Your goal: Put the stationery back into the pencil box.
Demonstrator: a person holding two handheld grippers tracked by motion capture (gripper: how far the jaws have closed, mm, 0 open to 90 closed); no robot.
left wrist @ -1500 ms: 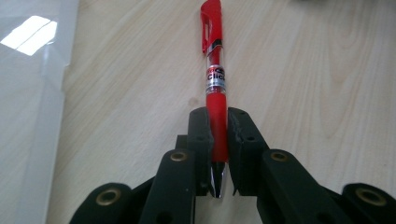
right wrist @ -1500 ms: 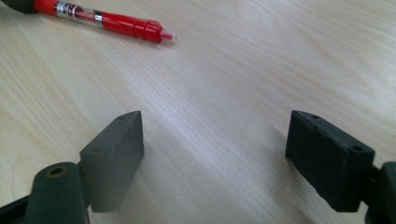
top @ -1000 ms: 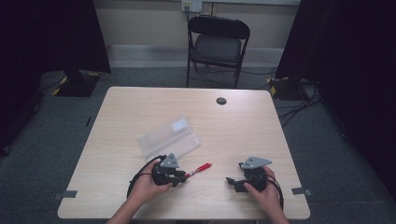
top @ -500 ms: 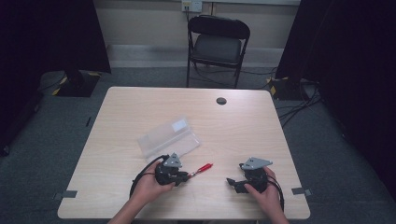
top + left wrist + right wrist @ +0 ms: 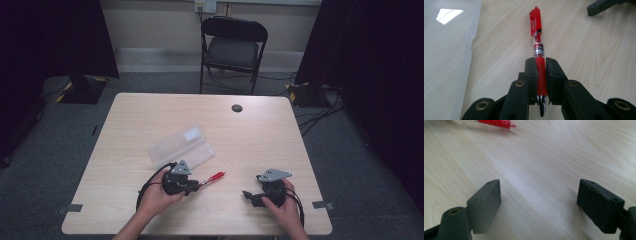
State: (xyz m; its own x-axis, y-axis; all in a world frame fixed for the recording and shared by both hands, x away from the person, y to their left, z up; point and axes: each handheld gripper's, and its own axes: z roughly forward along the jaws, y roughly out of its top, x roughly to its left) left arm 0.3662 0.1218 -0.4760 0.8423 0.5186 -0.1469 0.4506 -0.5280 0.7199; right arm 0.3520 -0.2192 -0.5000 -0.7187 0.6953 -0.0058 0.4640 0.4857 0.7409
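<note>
A pale wooden surface [image 5: 150,120] seen from above, with a person's two forearms entering from the near edge, cut off by the frame. The left hand [image 5: 156,196] wraps the left claw [image 5: 199,185] near the near edge, left of centre. The left claw [image 5: 541,71] is pinching a red click pen [image 5: 538,50] by its grip section. In the left gripper view the pen's metal tip points back toward the camera and its clipped cap end points away, low over the wood. The printed label on the pen's clear barrel is only partly readable. From above the red click pen [image 5: 214,177] angles toward the far right.

A clear plastic case [image 5: 181,147] lies just beyond the left claw, toward the surface's centre. It appears to be open, and nothing can be made out inside it. In the left gripper view the clear plastic case [image 5: 446,50] is cut off at the frame's left side.

The right hand [image 5: 281,202] holds the right claw [image 5: 248,196] near the near right corner, well apart from the pen. In its own view the right claw [image 5: 549,201] is spread wide over bare wood, with the pen's cap end at the top of the frame. A small dark round grommet [image 5: 237,108] sits near the far edge. A black folding chair [image 5: 233,50] stands beyond the surface on grey carpet.
</note>
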